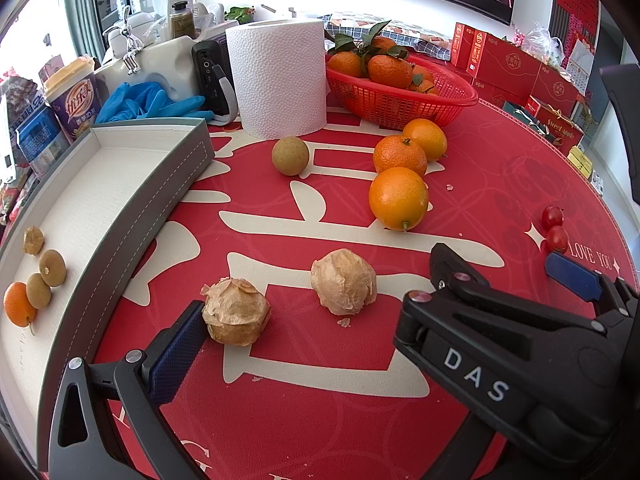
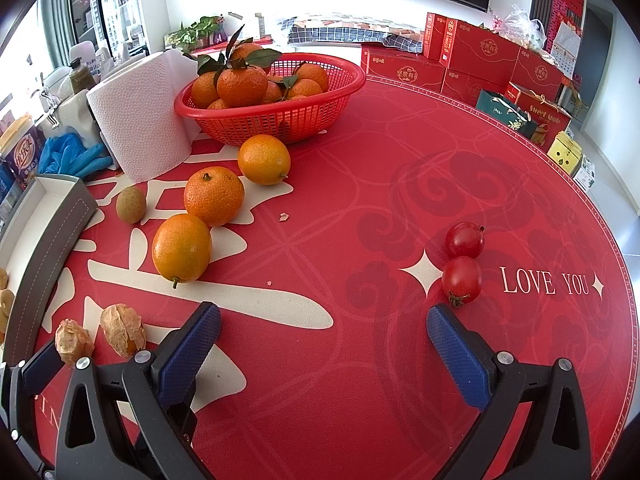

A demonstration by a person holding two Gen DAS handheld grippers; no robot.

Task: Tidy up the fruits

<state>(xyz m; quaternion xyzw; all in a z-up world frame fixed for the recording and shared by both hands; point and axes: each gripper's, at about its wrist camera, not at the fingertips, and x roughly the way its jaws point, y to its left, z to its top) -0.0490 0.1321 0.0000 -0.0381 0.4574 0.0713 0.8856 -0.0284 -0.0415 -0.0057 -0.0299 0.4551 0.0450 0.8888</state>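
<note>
My left gripper is open low over the red mat; its left pad touches a papery husked fruit, and a second husked fruit lies between the jaws. Its right finger is hidden behind my right gripper's body. My right gripper is open and empty, with two cherry tomatoes just beyond its right fingertip. Three oranges and a longan lie loose on the mat. The grey tray at left holds a husked fruit, two longans and a small orange.
A red basket of leafy tangerines and a paper towel roll stand at the back. Blue gloves, a drink cup and bottles crowd the back left. Red gift boxes sit beyond the round table's far right edge.
</note>
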